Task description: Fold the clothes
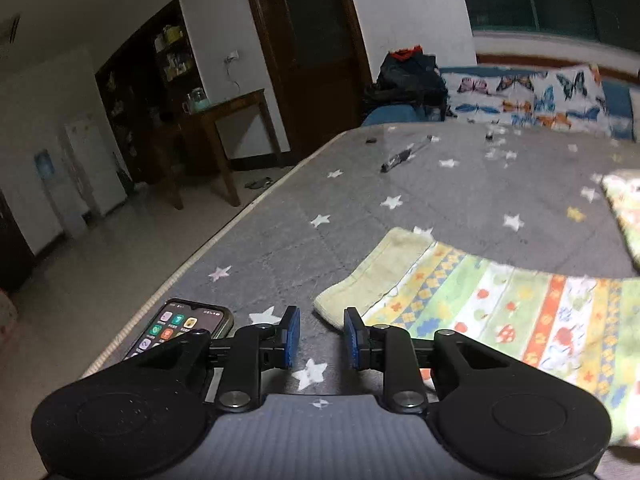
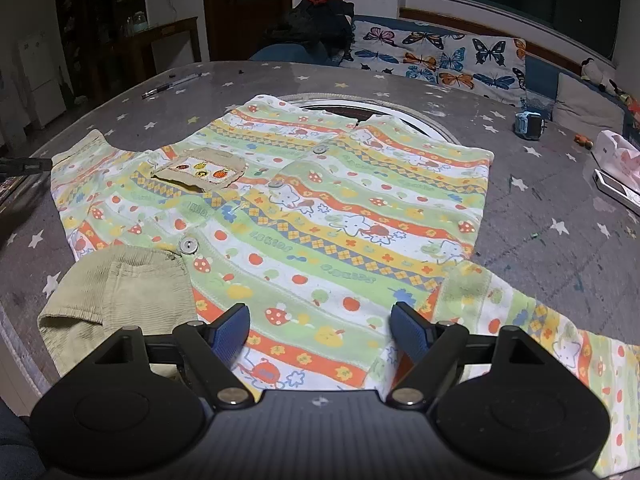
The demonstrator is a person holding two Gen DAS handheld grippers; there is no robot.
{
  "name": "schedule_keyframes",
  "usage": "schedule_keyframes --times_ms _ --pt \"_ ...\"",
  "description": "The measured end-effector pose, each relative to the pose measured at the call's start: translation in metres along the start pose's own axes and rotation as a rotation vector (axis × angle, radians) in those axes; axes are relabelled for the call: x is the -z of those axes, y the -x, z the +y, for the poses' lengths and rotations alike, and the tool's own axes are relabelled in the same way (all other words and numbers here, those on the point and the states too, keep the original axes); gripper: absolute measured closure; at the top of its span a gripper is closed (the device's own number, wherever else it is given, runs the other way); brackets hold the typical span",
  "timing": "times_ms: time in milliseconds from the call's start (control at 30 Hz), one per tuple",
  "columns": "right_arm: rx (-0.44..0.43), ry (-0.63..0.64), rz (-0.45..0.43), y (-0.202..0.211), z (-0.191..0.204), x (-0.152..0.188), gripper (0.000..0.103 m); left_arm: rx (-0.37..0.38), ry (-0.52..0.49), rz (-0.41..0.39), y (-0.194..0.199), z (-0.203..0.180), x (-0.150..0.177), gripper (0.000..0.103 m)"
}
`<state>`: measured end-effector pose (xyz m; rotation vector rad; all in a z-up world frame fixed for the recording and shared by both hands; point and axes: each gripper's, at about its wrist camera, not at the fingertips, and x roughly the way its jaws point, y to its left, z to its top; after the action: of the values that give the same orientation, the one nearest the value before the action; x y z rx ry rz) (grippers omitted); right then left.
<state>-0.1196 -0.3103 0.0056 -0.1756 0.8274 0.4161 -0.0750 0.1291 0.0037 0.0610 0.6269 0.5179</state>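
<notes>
Shirt [image 2: 320, 216] is spread flat, collar far, beneath the wide-parted right gripper [image 2: 320, 332]; left gripper [image 1: 320, 336] is narrowly parted, empty.

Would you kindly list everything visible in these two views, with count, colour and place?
shirt: one, green, yellow and orange stripes, spread flat on the table
table: one, grey with white stars
phone: one, screen lit, at the table's edge beside the left gripper
pen: one, dark, far side of the table
butterfly cushion: one, white with coloured butterflies, behind the table
left gripper: black with blue pads, open, nothing between the pads
right gripper: black with blue pads, open over the shirt's hem
</notes>
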Motion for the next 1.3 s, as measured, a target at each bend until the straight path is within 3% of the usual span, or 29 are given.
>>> schedule_keyframes --times_ms 167,400,567,733,800,867,1200,1300 --pt "0.003 -0.004 0.005 -0.002 0.001 -0.002 0.021 0.133 -0.071 0.033 -0.006 -0.015 -0.005 0.077" --pt "0.005 -0.007 0.004 -0.002 0.002 -0.001 0.02 0.038 -0.258 -0.021 -0.032 -0.041 -0.016 0.077" --pt "0.007 0.0 0.002 -0.003 0.003 0.0 0.018 0.01 -0.282 -0.037 -0.048 -0.044 -0.018 0.076" --pt "0.007 0.004 0.003 -0.003 0.003 0.0 0.017 0.056 -0.188 -0.001 -0.043 -0.031 -0.023 0.072" --pt "0.007 0.005 0.004 -0.003 0.003 0.0 0.017 0.069 -0.143 -0.003 -0.037 -0.023 -0.024 0.058" --pt "0.006 0.006 0.004 -0.003 0.003 0.0 0.017 0.081 -0.098 -0.007 -0.031 -0.016 -0.025 0.053" --pt "0.008 -0.001 -0.022 0.004 0.004 -0.005 0.017 0.16 0.234 0.041 -0.018 0.038 -0.019 0.044" --pt "0.006 0.002 -0.036 0.006 0.005 -0.007 0.017 0.191 0.275 0.069 -0.024 0.043 -0.016 0.044"
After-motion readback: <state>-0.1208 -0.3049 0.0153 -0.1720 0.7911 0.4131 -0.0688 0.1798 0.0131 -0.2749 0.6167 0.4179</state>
